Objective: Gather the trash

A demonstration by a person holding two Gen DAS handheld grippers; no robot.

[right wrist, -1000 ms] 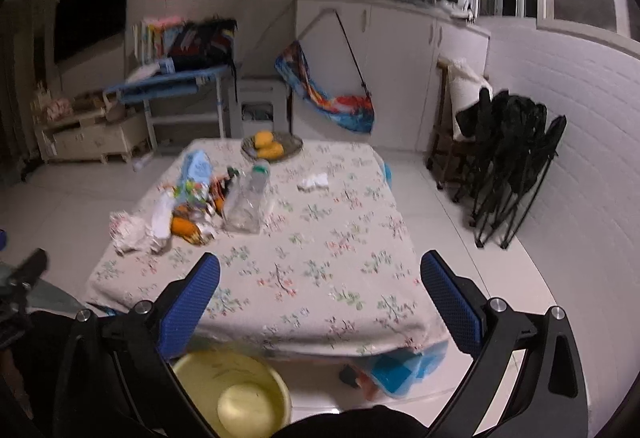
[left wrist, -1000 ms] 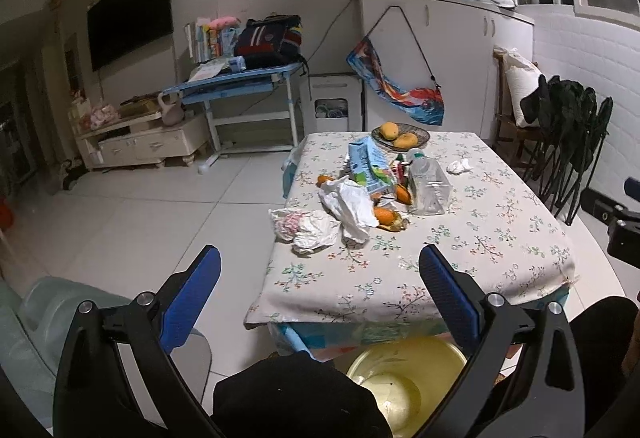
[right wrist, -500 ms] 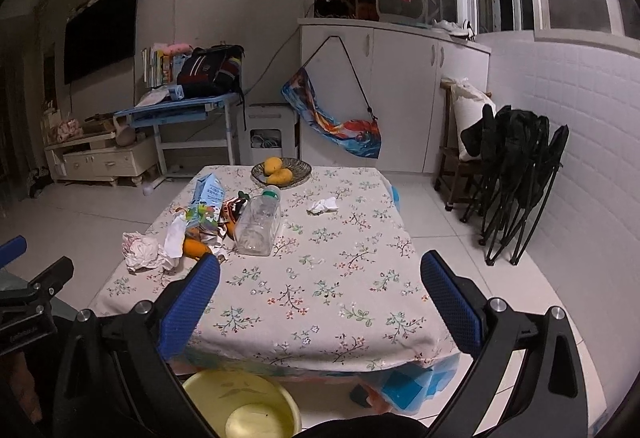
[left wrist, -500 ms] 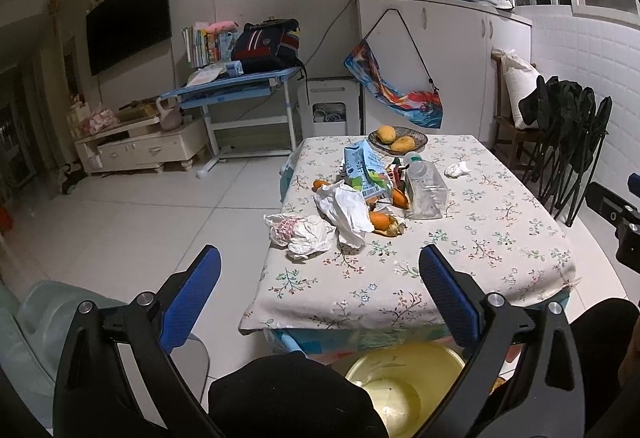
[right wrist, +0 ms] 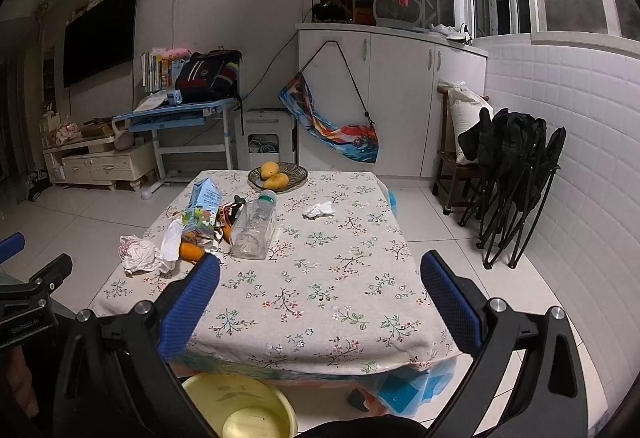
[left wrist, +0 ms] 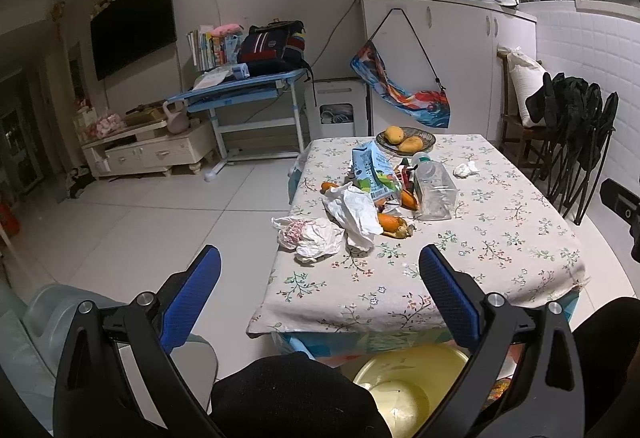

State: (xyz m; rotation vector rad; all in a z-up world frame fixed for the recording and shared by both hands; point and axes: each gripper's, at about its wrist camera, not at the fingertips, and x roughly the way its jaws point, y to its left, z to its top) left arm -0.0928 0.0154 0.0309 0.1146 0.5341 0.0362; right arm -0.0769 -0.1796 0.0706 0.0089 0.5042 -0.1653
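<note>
A pile of trash lies on the floral-cloth table (left wrist: pixel 500 250) (right wrist: pixel 340 278): crumpled white plastic bags (left wrist: pixel 316 234) (right wrist: pixel 138 254), a blue milk carton (left wrist: pixel 370 168) (right wrist: pixel 204 204), an empty clear bottle (left wrist: pixel 434 188) (right wrist: pixel 254 228), orange peels (left wrist: pixel 392 224) and a crumpled tissue (left wrist: pixel 464 169) (right wrist: pixel 319 210). A yellow basin (left wrist: pixel 404 390) (right wrist: pixel 240 410) sits on the floor under the table's near edge. My left gripper (left wrist: pixel 320 266) and right gripper (right wrist: pixel 320 270) are both open and empty, held back from the table's near edge.
A dish with two mangoes (left wrist: pixel 405 139) (right wrist: pixel 277 174) stands at the table's far end. Black folded chairs (right wrist: pixel 516 178) lean on the right wall. A blue desk (left wrist: pixel 244 90) and a low cabinet (left wrist: pixel 148 150) stand at the far left.
Both grippers have risen and tilted up, so the table sits lower in both views. Both stay open and empty.
</note>
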